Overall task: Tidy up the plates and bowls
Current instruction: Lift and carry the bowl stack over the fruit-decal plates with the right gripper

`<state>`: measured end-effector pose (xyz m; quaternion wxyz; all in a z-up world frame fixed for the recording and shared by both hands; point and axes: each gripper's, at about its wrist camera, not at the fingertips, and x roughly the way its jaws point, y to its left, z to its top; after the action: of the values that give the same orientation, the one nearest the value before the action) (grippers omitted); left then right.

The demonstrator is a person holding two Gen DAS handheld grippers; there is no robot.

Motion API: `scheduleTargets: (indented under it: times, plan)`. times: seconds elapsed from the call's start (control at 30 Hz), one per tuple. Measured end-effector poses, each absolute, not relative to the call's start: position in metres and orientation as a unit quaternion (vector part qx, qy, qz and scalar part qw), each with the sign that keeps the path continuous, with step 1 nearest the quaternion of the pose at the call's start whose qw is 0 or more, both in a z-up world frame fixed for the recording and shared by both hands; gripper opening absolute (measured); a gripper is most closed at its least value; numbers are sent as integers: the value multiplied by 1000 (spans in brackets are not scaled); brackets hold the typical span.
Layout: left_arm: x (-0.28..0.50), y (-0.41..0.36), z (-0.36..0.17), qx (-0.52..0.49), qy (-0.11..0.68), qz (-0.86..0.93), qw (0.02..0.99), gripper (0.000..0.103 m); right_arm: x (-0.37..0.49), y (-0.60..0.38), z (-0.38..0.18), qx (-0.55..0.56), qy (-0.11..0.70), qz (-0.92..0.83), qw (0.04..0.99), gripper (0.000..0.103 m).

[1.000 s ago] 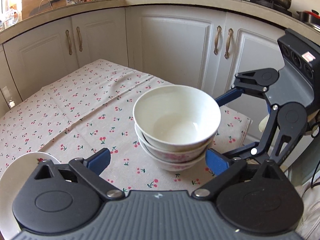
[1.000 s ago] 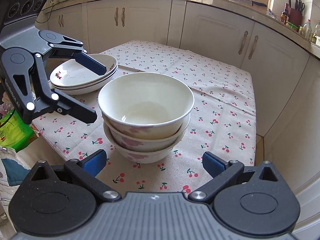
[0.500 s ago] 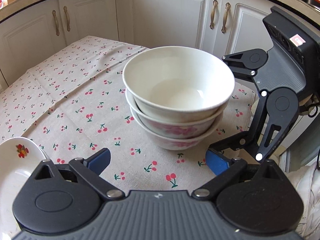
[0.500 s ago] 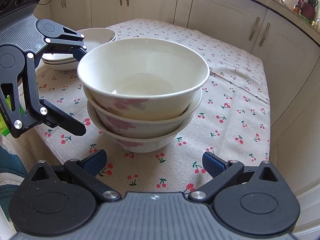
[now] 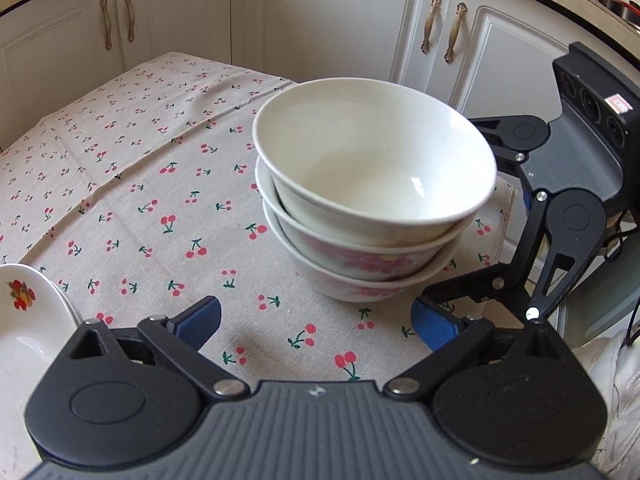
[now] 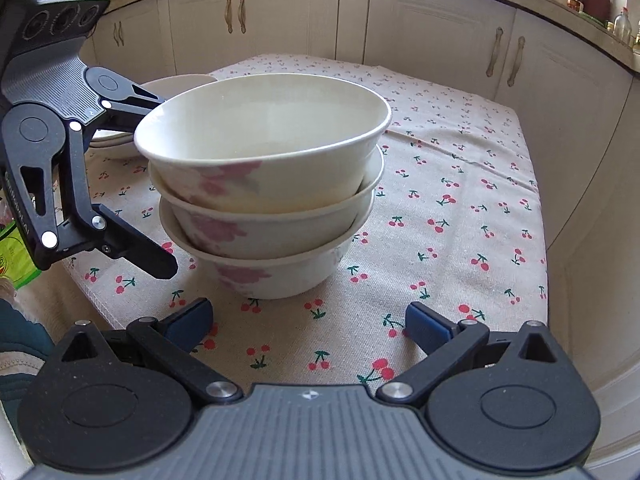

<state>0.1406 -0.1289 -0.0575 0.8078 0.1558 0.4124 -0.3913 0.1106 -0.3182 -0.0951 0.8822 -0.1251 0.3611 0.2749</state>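
Left wrist view: left tool (image 5: 316,318) hanging open, empty, having drawn nearer to stack of three bowls (image 5: 372,200) over last second. Stack sitting on cherry-print cloth (image 5: 132,184) on desk; top bowl (image 5: 374,156) now tilting. Right tool (image 5: 476,216) straddling stack's far side, wide open. Plates (image 5: 28,320) showing at lower left.

Right wrist view: right tool (image 6: 308,318) spread open, empty, closer too. Left tool (image 6: 156,184) flanking stack (image 6: 264,184), not clamping. Plates (image 6: 180,81) lying behind. Judgement: two-sided grab of stack coming.

3 nested bowls (image 6: 264,184) sit on the cherry-print tablecloth (image 6: 460,208); the right hand-held gripper (image 6: 308,320) gapes before them.
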Motion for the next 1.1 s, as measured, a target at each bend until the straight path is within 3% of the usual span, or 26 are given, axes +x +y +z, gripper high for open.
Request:
scheduleTargets:
  times: [0.33,0.9,1.1]
  plan:
    - [145,-134,-57,178,405,-408,799,100,113,-320,-93,-133,362,287,877,103]
    - [158,-136,-51,224,373,-474,766,98,133,-300,-61,-247,347,414,804,103]
    - [165,-138,-54,223,380,-496,748,92,147,-302,-59,-232,362,423,797,94]
